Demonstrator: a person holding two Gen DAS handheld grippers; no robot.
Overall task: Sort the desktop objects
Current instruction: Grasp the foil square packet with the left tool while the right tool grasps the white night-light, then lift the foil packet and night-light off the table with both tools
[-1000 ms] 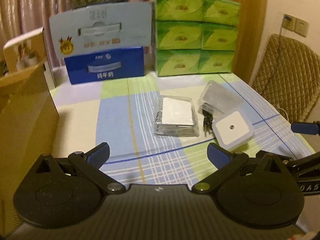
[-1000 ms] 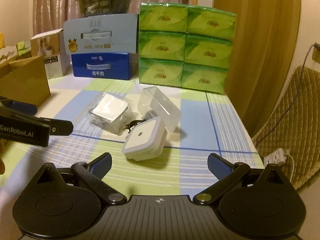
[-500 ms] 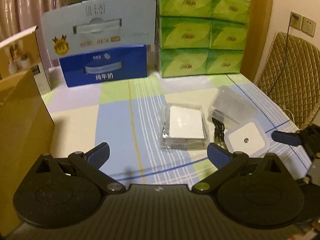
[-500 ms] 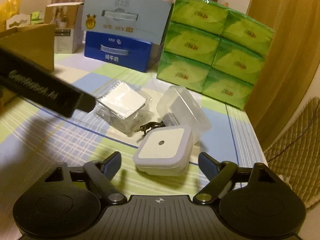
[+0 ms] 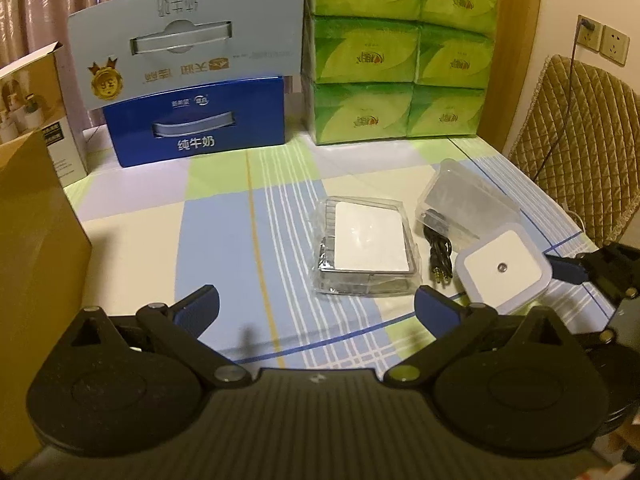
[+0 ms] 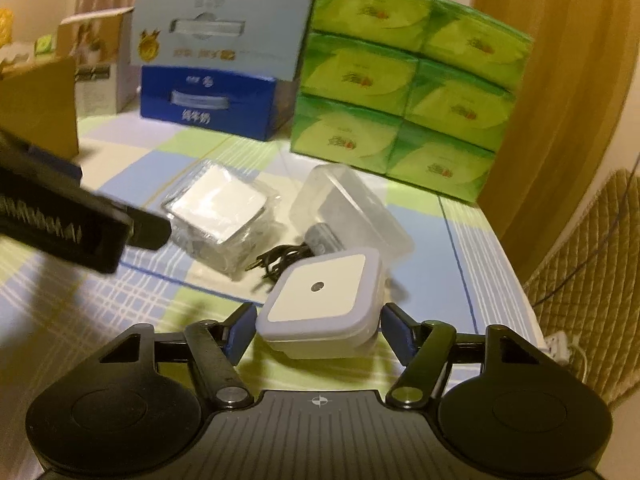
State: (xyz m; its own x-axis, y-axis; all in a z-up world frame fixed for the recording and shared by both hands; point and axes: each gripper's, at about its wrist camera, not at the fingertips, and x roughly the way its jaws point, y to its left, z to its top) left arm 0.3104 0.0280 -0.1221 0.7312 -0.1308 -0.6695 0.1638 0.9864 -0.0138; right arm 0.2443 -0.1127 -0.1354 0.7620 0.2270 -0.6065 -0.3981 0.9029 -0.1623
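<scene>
The right tongs (image 6: 316,330), tilted downward, have just been closing around the square white night light (image 6: 320,300) on the table (image 5: 160,216), pads not visibly pressing, beside a clear plastic box (image 6: 352,208) spilling a black cable (image 6: 276,260), while the left tongs (image 5: 316,306) hang open.

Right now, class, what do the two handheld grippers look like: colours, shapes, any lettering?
Both the left gripper and right gripper are matt black, with round discs, silver rivets, slim link bars, blue finger pads and a ribbed body. The left one's side carries white lettering, blurred here.

Black gripper (image 6: 318,330) frames carry blue finger pads (image 6: 240,330).
</scene>
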